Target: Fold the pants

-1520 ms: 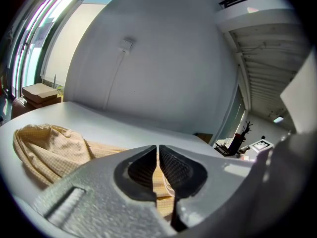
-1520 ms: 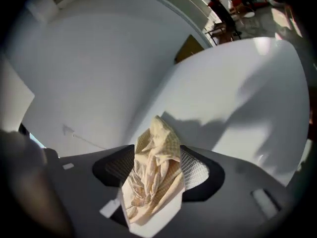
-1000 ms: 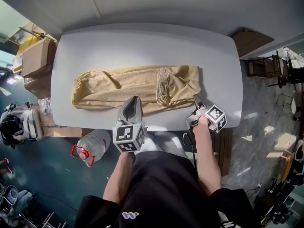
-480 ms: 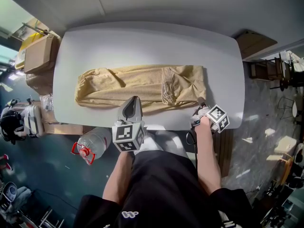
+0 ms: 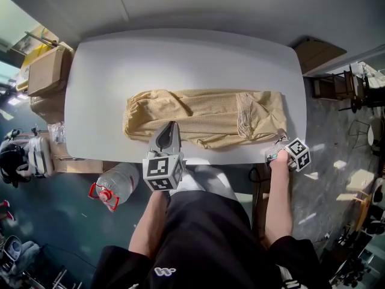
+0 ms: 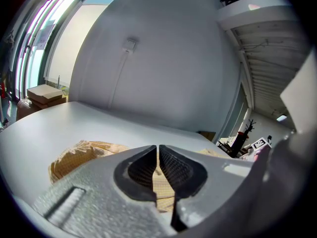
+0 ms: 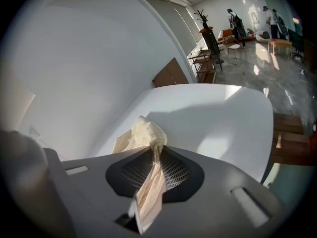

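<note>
Tan pants (image 5: pixel 204 116) lie lengthwise across the white table (image 5: pixel 180 59), waist end to the right, leg ends to the left. My right gripper (image 5: pixel 279 144) is at the table's near right corner, shut on the waist corner of the pants (image 7: pixel 143 133); a strip of the fabric runs pinched between its pads (image 7: pixel 168 175). My left gripper (image 5: pixel 169 127) hovers at the near edge over the lower hem of the pants (image 6: pixel 79 152), its jaws shut with nothing between them (image 6: pixel 158 150).
A cardboard box (image 5: pixel 45 72) stands off the table's left end, and a water bottle (image 5: pixel 117 182) lies on the floor by my left leg. A wooden cabinet (image 5: pixel 316 52) sits past the far right corner. Chairs (image 7: pixel 218 48) stand in the room beyond.
My right gripper closed on the waist corner and pulled it right along the near edge. The whole pair of pants slid right with it. The left gripper stayed put.
</note>
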Action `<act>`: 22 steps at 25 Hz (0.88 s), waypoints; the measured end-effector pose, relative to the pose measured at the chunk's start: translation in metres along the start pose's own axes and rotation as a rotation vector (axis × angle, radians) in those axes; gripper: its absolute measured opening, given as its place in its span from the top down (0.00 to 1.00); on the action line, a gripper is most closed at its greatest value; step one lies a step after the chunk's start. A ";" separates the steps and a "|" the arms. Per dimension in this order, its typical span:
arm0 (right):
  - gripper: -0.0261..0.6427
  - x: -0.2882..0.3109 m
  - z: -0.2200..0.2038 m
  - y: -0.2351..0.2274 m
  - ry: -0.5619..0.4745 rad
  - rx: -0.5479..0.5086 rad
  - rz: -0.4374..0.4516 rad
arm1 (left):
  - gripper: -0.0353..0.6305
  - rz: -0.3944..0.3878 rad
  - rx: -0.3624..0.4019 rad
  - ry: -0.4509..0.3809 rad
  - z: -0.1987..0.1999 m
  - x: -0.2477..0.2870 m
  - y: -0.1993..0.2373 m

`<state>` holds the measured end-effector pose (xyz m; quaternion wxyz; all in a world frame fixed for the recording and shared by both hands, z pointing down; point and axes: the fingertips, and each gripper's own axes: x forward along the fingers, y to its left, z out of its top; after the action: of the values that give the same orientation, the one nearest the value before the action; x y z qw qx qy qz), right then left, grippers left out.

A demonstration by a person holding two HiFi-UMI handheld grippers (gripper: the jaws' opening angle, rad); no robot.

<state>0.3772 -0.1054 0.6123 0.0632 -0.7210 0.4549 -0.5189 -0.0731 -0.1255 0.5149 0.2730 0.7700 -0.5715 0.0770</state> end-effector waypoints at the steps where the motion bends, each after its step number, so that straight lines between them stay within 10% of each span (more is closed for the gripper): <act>1: 0.88 -0.002 0.006 -0.009 -0.011 -0.009 -0.018 | 0.92 -0.004 -0.001 0.001 -0.001 0.000 -0.001; 6: 0.88 -0.018 0.036 -0.005 -0.069 -0.129 -0.025 | 0.92 -0.019 -0.001 0.004 -0.002 0.002 -0.008; 11: 0.88 -0.036 0.039 0.090 -0.125 -0.462 0.097 | 0.92 -0.006 -0.013 0.001 -0.003 0.000 -0.005; 22: 0.88 -0.072 -0.072 0.305 -0.141 -1.062 0.437 | 0.92 0.067 -0.038 -0.044 0.006 -0.027 0.029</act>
<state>0.1354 -0.2024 0.4234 -0.1716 -0.5760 0.7859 -0.1453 -0.1103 -0.1113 0.5082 0.2720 0.7465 -0.6044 0.0583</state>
